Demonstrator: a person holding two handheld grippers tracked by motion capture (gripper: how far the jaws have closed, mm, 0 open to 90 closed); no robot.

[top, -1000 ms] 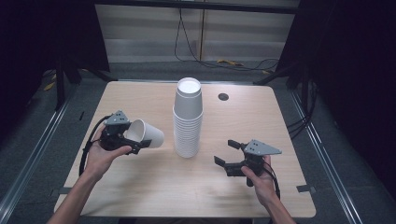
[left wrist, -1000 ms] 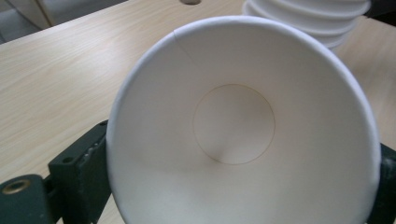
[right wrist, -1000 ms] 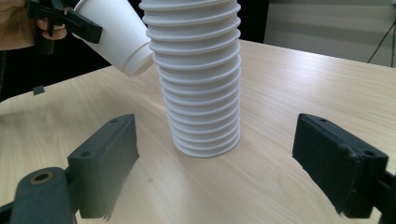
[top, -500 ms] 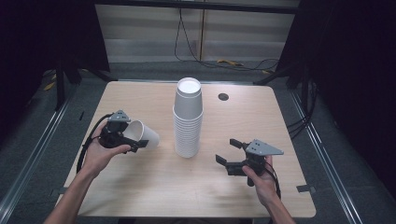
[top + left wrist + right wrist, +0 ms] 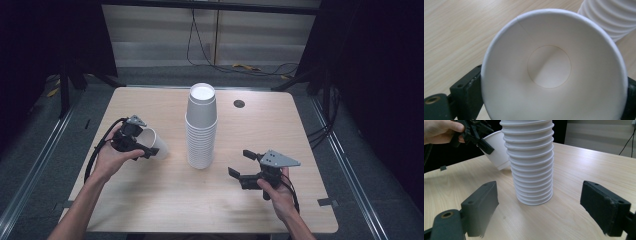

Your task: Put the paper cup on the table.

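Right gripper (image 5: 239,166): nearest me, low over the counter (image 5: 165,200); jaws spread wide with nothing between them; it faces the cup stack (image 5: 201,127) from just beside it
Left gripper (image 5: 145,141): clamped on the single paper cup (image 5: 156,144) across its rim; one jaw on each side of the cup wall
Single paper cup: held tipped on its side above the counter, left of the stack, mouth towards the hand, base towards the stack; apart from the stack
Inside the cup: empty; bare white wall and round base in the left gripper view
Cup stack: upside-down white cups nested into a tall column at mid-counter; upright; closed base on top
Risk, crushing: thin paper could buckle at the rim if the clamp tightens
Risk, toppling: the tall stack looks easy to tip; a knock from the cup's base or the open right gripper could send it over
Far edge: a small dark grommet (image 5: 239,103) in the counter; well apart from everything
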